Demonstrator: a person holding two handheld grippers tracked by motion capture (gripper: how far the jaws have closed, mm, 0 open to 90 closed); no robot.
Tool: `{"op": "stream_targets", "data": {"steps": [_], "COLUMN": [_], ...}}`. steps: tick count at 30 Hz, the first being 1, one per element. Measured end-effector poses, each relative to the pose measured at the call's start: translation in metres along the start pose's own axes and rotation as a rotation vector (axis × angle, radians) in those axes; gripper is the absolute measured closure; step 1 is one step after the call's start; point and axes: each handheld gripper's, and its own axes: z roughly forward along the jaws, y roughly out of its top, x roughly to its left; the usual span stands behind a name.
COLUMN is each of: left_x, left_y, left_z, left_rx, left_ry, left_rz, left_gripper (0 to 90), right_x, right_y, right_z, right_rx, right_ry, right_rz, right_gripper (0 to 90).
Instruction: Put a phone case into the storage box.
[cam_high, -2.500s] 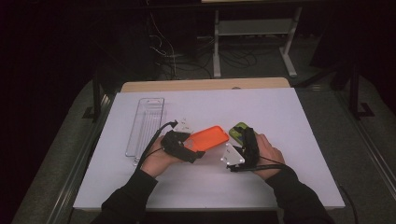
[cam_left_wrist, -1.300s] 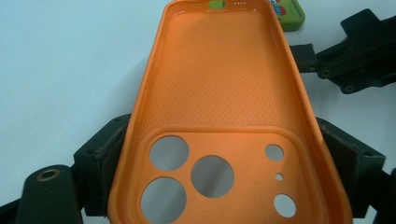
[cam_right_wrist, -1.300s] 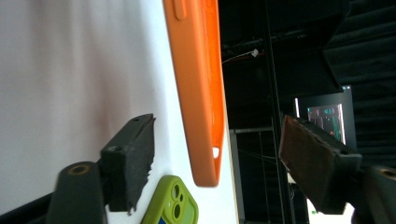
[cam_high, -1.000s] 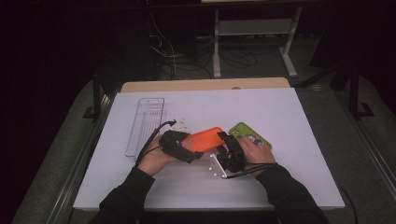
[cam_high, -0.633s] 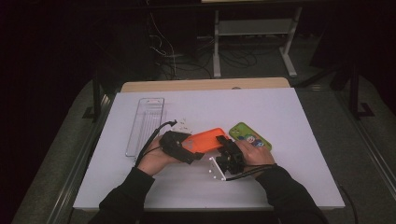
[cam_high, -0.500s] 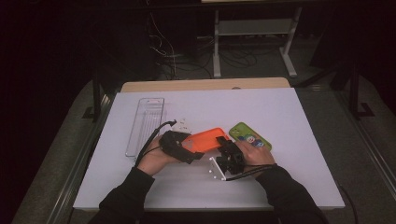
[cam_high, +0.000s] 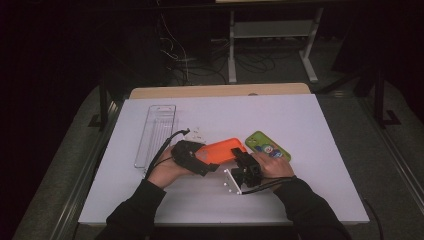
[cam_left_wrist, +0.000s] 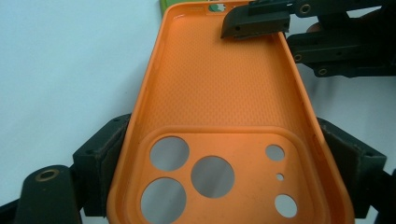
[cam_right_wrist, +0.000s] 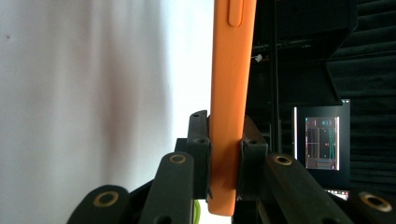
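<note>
A clear plastic rectangular tray (cam_high: 156, 134) lies lengthwise on the white-covered counter (cam_high: 310, 150), toward ten o'clock of the counter's middle. Just beside its lower right, a few small pale bits (cam_high: 198, 132) sit on the white sheet, too small to make out. Toward three o'clock of the middle lies a lime-green phone case with round coloured stickers (cam_high: 267, 145), flat and tilted. At twelve o'clock, beyond the counter's tan wooden far edge (cam_high: 220, 91), a grey metal stand (cam_high: 270, 35) rises from the dark floor among loose cables (cam_high: 180, 50).

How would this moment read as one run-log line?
orange phone case | left gripper: shut on camera end | right gripper: just closed on other end
</note>
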Motion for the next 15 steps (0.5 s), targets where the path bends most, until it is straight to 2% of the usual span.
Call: {"op": "stream_targets", "data": {"steps": [1, 2, 4, 6, 7, 8, 10, 13, 14, 15], "left_x": [0.000, 0.000, 0.001, 0.001, 0.003, 0.001, 0.003, 0.005, 0.004, 0.007], "left_y": [0.000, 0.000, 0.000, 0.000, 0.000, 0.000, 0.000, 0.000, 0.000, 0.000], "left_z": [0.001, 0.001, 0.000, 0.000, -0.001, -0.001, -0.004, -0.008, -0.008, -0.011], "left_rx": [-0.001, 0.003, 0.008, -0.007, 0.004, -0.012, -0.007, -0.006, -0.017, -0.006], "left_ry": [0.000, 0.000, -0.008, 0.003, -0.006, -0.005, -0.010, -0.019, -0.021, -0.019], "left_rz": [-0.006, -0.010, -0.011, -0.023, -0.014, -0.036, -0.024, -0.016, -0.037, -0.010], "left_gripper": [14.4, 14.0, 13.5, 11.5, 9.1, 7.1, 3.0, 0.0, 0.0, 0.0], "right_x": [0.000, 0.002, 0.002, 0.002, 0.001, 0.001, 0.002, 0.001, 0.000, -0.001], "right_y": [0.000, 0.001, 0.002, 0.002, 0.002, 0.001, 0.001, -0.001, -0.002, -0.003], "right_z": [0.000, 0.000, -0.001, -0.001, -0.001, -0.001, -0.001, -0.001, -0.001, -0.001], "right_rx": [0.001, -0.003, -0.001, -0.002, 0.000, 0.006, 0.011, 0.009, 0.018, 0.022], "right_ry": [0.001, -0.014, -0.019, -0.024, -0.021, -0.005, -0.020, -0.024, -0.023, -0.008], "right_rz": [0.002, 0.031, 0.022, 0.026, 0.027, 0.002, 0.030, 0.037, 0.041, 0.030], "right_gripper": [77.4, 77.4, 77.5, 77.5, 77.5, 77.5, 77.5, 77.5, 77.4, 77.5]}}
